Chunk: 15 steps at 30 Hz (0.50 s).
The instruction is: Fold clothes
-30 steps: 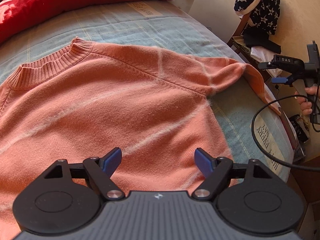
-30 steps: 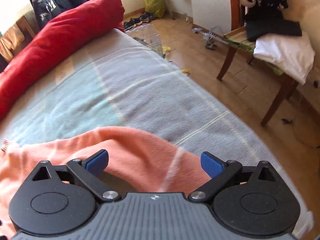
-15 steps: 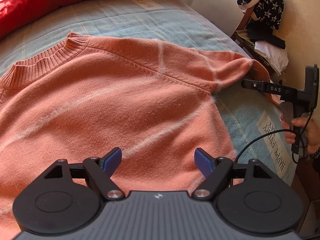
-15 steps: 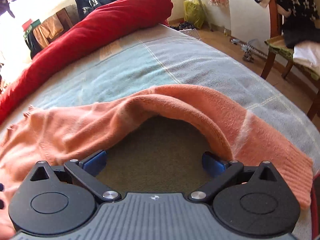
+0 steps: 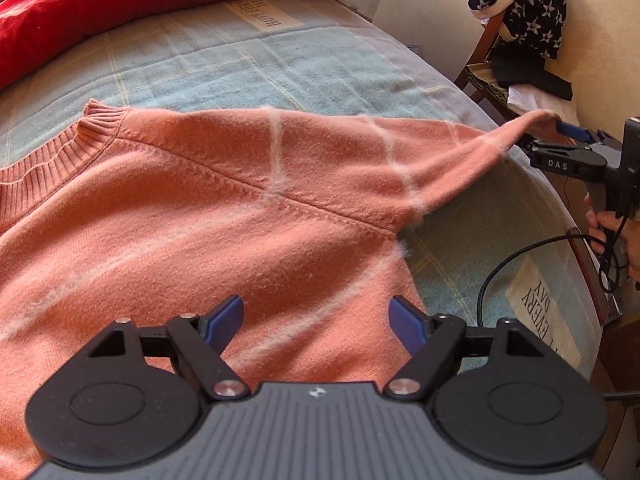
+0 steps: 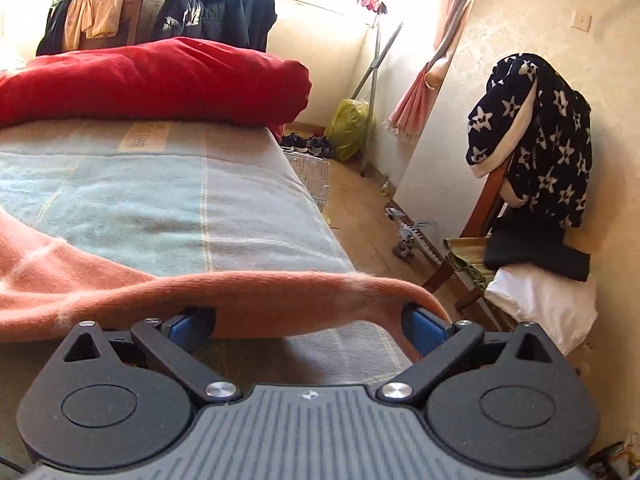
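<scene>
A salmon-pink sweater (image 5: 240,220) with thin white lines lies spread flat on the light blue bed blanket (image 5: 280,64), ribbed collar at the left. My left gripper (image 5: 316,316) hovers open over the sweater's body near the armpit, with nothing between its jaws. At the bed's right edge the sleeve (image 5: 460,152) is lifted off the blanket and drawn taut. In the right wrist view the sleeve (image 6: 260,296) drapes across both fingers of my right gripper (image 6: 308,324), whose jaws stand wide apart. One blue finger (image 5: 572,131) shows under the cuff.
A rolled red duvet (image 6: 160,80) lies along the far end of the bed. A wooden chair (image 6: 480,216) piled with a star-patterned garment (image 6: 532,128) and white cloth stands close to the bed's right side. A black cable (image 5: 500,272) loops over the bed edge.
The right gripper rolled, slid under the sleeve and raised it, so the sleeve now stretches up toward the right. The left gripper drifted over the sweater, still open.
</scene>
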Available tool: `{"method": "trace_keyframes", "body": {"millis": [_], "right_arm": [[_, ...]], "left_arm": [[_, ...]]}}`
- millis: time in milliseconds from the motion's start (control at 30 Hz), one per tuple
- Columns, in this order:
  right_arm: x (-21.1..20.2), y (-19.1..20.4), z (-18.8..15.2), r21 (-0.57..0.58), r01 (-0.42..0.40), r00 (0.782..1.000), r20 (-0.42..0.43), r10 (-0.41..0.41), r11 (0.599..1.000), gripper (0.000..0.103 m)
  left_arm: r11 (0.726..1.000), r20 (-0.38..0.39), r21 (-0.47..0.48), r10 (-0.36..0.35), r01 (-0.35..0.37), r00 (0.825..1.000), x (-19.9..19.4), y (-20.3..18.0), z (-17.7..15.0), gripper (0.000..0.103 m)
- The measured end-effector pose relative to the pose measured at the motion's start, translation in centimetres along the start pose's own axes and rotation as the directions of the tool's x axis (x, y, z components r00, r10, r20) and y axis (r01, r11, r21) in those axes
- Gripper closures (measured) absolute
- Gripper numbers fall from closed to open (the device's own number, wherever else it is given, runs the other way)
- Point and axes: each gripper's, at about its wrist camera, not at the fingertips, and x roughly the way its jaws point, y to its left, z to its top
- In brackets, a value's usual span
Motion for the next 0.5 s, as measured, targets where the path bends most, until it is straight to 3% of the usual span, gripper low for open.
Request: {"method": "trace_keyframes", "body": {"millis": [200, 333, 400, 500], "right_arm": [[0.0, -3.5, -2.7, 0.049, 0.077, 0.979, -0.191, -0.066, 0.996, 0.001], [-1.0, -5.6, -1.2, 0.143, 0.094, 0.986, -0.150, -0.072, 0.985, 0.001], [-1.5, -5.6, 0.3, 0.177, 0.052, 0.995, -0.095, -0.035, 0.983, 0.000], [-1.0, -4.6, 2.9, 0.213, -0.072, 0.996, -0.035, 0.081, 0.974, 0.000]], "left_arm": [[1.000, -0.008, 0.017, 0.011, -0.011, 1.000, 0.0, -0.4, 0.5, 0.024], [1.000, -0.005, 0.010, 0.020, -0.020, 1.000, -0.1, -0.4, 0.8, 0.023], [1.000, 0.003, 0.010, 0.020, -0.020, 1.000, -0.3, -0.5, 0.9, 0.023], [1.000, 0.009, 0.012, 0.020, -0.020, 1.000, -0.5, -0.6, 0.9, 0.023]]}}
